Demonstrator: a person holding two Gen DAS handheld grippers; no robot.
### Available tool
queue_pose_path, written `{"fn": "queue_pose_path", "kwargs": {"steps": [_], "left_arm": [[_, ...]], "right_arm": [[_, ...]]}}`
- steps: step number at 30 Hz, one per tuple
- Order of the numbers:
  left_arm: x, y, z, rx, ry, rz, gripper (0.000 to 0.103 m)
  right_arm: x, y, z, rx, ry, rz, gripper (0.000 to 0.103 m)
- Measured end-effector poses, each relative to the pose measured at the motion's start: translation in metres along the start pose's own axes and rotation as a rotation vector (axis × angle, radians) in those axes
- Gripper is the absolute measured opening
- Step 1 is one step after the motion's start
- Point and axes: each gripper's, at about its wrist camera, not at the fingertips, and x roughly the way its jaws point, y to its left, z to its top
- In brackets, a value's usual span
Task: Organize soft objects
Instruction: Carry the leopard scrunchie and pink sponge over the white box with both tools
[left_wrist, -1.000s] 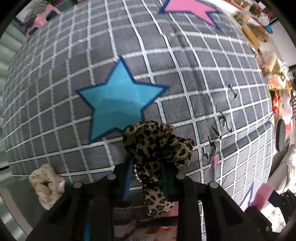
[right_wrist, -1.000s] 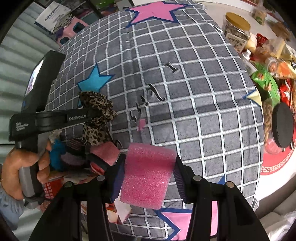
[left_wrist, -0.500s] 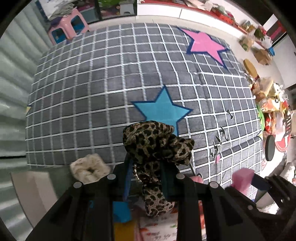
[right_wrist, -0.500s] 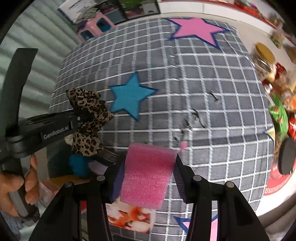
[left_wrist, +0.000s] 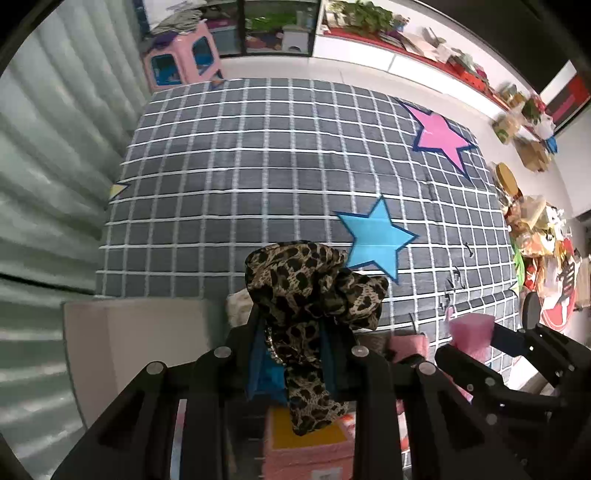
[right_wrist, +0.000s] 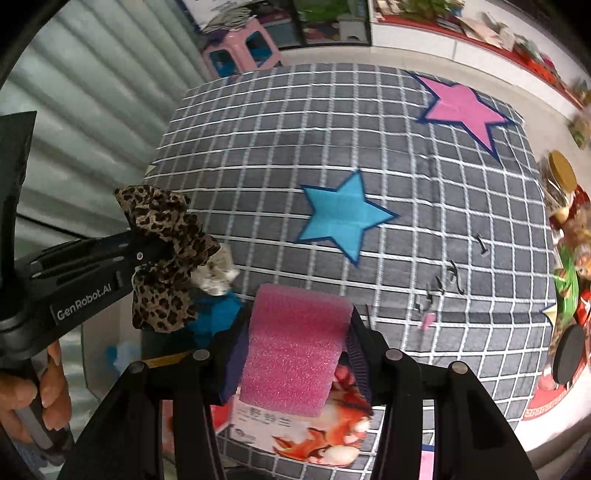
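My left gripper (left_wrist: 293, 325) is shut on a leopard-print fabric bow (left_wrist: 314, 291), which hangs between its fingers high above the grey checked quilt (left_wrist: 258, 166). The same bow (right_wrist: 162, 251) shows at the left of the right wrist view, in the left gripper (right_wrist: 144, 254) held by a person's hand (right_wrist: 48, 387). My right gripper (right_wrist: 295, 332) is shut on a pink foam sponge (right_wrist: 295, 347); the sponge (left_wrist: 471, 330) also shows at the lower right of the left wrist view. Below the bow lie a cream scrunchie (right_wrist: 218, 275) and a blue soft item (right_wrist: 218, 314).
A printed box (right_wrist: 314, 432) lies under the right gripper, and an orange and pink box (left_wrist: 310, 443) under the left. A beige surface (left_wrist: 140, 343) sits left of them. Snacks and jars (left_wrist: 535, 236) crowd the floor on the right. A pink stool (left_wrist: 181, 62) stands beyond the quilt.
Both grippers have risen and drawn back towards the quilt's near edge, so the quilt looks smaller and the boxes have come under them. Each keeps its grip.
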Motion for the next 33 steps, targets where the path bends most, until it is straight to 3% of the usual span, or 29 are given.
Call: {"fn": "queue_pose_path", "kwargs": {"steps": [12,33], "left_arm": [[-0.032,0.067,-0.038,-0.109,-0.049,0.03,0.029],[-0.036,0.151,-0.114,-0.263,-0.029,0.072,0.029]], "right_arm": [[0.0,0.067,-0.002,-0.116,-0.002,0.017,0.051],[0.024,0.173,-0.025,-0.29,0.047,0.06,0.051]]}}
